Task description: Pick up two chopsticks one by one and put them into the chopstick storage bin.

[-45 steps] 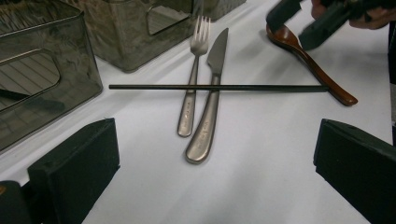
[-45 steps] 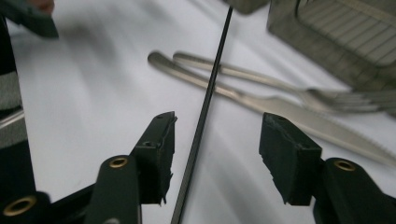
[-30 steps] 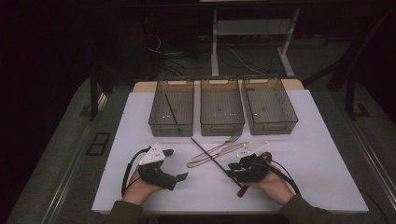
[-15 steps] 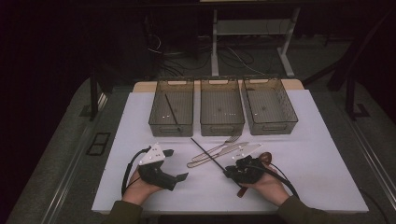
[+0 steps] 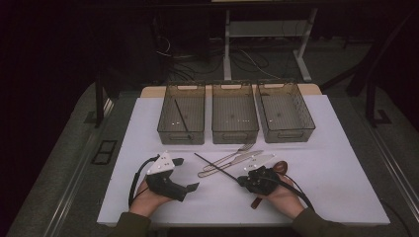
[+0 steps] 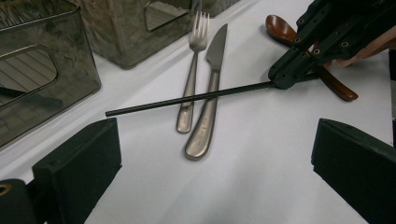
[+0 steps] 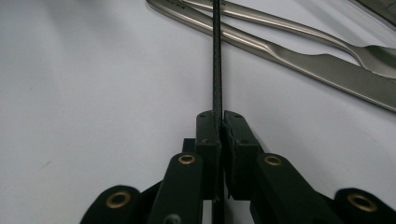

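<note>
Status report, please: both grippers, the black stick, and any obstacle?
Right gripper just closed, shut on black chopstick. Left gripper open, idle. Chopstick crosses over fork and knife.

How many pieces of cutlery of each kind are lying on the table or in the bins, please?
Black chopsticks: 2, one in the right gripper, one in the left bin
Forks: 1
Knives: 1
Brown spoons: 1
Total: 5
</note>
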Motion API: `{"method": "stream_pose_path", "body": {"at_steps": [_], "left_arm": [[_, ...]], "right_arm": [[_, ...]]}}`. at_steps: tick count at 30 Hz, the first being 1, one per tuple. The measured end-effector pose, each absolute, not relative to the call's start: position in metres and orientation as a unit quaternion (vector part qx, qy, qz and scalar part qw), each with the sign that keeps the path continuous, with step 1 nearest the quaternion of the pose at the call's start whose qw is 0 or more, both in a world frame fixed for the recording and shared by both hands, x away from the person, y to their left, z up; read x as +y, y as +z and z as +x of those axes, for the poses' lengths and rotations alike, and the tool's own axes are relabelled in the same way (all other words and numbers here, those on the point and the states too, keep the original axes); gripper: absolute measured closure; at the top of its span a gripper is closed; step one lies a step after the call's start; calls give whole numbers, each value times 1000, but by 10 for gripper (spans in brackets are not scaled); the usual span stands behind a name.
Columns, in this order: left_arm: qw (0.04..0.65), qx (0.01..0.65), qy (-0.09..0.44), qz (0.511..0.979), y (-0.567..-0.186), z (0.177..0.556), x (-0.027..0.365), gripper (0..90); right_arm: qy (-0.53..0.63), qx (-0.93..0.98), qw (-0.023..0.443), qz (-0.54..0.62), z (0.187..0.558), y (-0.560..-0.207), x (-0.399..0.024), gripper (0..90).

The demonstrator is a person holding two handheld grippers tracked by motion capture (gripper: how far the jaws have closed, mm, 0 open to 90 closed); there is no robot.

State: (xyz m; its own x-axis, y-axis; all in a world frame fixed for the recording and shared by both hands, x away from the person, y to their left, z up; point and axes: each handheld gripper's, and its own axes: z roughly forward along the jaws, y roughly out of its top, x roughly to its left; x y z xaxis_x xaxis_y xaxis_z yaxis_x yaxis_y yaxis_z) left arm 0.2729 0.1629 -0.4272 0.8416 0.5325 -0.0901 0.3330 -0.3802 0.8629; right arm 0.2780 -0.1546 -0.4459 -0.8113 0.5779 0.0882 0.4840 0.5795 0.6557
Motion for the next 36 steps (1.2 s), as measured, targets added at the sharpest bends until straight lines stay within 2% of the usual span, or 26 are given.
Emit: {"method": "stream_pose_path", "body": {"at_steps": [16, 36], "left_arm": [[490, 262, 101, 825, -428, 273, 163, 6], [491, 261, 95, 826, -430, 274, 162, 6]], "right_arm": [[382, 871, 45, 307, 284, -435, -166, 844], [423, 850, 52, 311, 288, -412, -182, 844]]}}
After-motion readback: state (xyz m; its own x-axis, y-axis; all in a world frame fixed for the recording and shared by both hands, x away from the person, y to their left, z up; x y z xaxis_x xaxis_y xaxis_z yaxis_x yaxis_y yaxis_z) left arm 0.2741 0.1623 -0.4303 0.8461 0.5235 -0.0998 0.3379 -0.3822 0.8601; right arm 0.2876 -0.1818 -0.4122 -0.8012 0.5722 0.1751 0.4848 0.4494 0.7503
